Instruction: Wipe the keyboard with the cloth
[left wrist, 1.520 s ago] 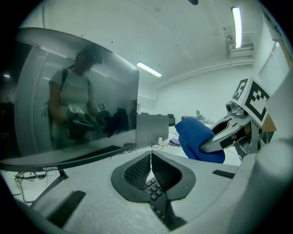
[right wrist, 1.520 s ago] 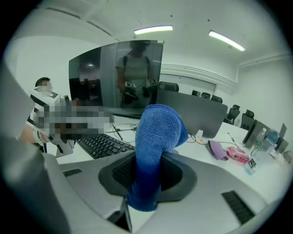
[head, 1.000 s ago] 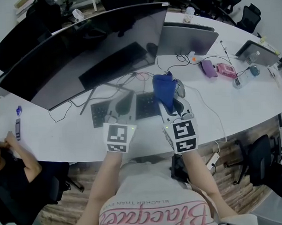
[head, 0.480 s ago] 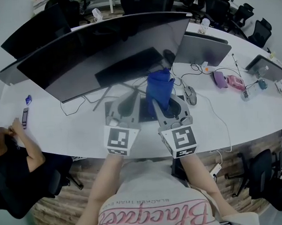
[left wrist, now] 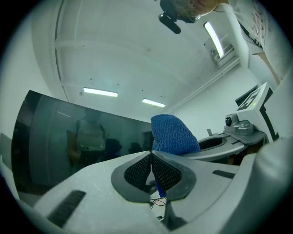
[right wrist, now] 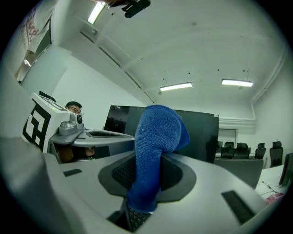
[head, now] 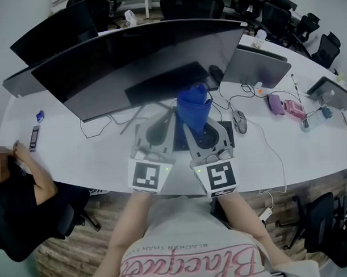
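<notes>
My right gripper [head: 197,122] is shut on a blue cloth [head: 193,107], which stands up out of its jaws and folds over at the top. In the right gripper view the cloth [right wrist: 154,141] fills the gap between the jaws of that gripper [right wrist: 147,176]. My left gripper [head: 156,127] hangs just left of it, shut, with nothing held; its pads [left wrist: 161,171] meet at the tip. Both grippers tilt upward above the black keyboard [head: 178,137], which they largely hide. The cloth [left wrist: 174,135] also shows in the left gripper view.
A wide curved monitor [head: 131,60] stands behind the keyboard, a laptop [head: 257,63] to its right. A mouse [head: 239,122], cables, and purple [head: 274,102] and pink [head: 292,107] items lie right. A phone [head: 35,137] and a seated person [head: 16,186] are left.
Both grippers have drawn closer together and tipped up over the keyboard, the cloth still in the right one. The head view has swung so the desk sits further right.
</notes>
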`<move>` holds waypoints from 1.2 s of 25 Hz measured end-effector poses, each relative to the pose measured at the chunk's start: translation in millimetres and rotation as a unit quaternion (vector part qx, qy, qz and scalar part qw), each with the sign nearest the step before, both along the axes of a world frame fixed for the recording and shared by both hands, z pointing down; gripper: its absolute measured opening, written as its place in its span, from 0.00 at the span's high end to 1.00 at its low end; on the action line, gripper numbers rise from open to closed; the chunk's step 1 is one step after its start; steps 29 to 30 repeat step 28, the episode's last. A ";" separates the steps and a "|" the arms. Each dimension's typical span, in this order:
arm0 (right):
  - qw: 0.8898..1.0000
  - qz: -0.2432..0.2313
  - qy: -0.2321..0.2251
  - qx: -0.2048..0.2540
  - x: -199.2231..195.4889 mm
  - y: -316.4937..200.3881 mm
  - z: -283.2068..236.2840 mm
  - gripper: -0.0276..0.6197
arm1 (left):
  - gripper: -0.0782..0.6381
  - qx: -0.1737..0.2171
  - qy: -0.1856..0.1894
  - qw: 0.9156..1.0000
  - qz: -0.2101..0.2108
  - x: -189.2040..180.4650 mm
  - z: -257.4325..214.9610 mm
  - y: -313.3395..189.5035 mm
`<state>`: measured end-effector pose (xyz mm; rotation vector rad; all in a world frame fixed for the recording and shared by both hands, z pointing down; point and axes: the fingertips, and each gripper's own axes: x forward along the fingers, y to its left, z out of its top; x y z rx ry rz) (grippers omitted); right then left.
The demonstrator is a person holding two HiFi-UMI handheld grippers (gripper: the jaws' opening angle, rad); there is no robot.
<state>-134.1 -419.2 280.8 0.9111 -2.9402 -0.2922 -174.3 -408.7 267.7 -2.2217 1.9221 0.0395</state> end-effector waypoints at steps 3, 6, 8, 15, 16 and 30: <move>1.000 -0.003 0.000 0.005 -1.8 3.1 -0.3 0.81 | 0.88 0.003 0.001 1.000 -0.004 -1.5 -1.1 3.3; 1.000 -0.004 -0.001 0.010 -2.1 5.5 -1.9 0.81 | 0.88 0.003 0.002 1.000 -0.009 -3.3 -1.0 6.5; 1.000 -0.002 -0.007 0.006 -2.3 7.3 -2.7 0.81 | 0.88 0.004 0.003 1.000 -0.011 -4.5 -1.0 8.7; 1.000 -0.002 -0.014 0.007 -4.5 12.0 -5.0 0.81 | 0.88 -0.003 0.001 1.000 -0.015 -5.7 4.4 12.1; 1.000 -0.002 -0.014 0.007 -4.5 12.8 -5.2 0.81 | 0.88 -0.003 0.002 1.000 -0.015 -5.1 3.8 12.8; 1.000 0.003 -0.013 0.009 -1.8 12.1 -5.2 0.81 | 0.88 0.006 -0.003 1.000 -0.008 -1.0 0.9 10.2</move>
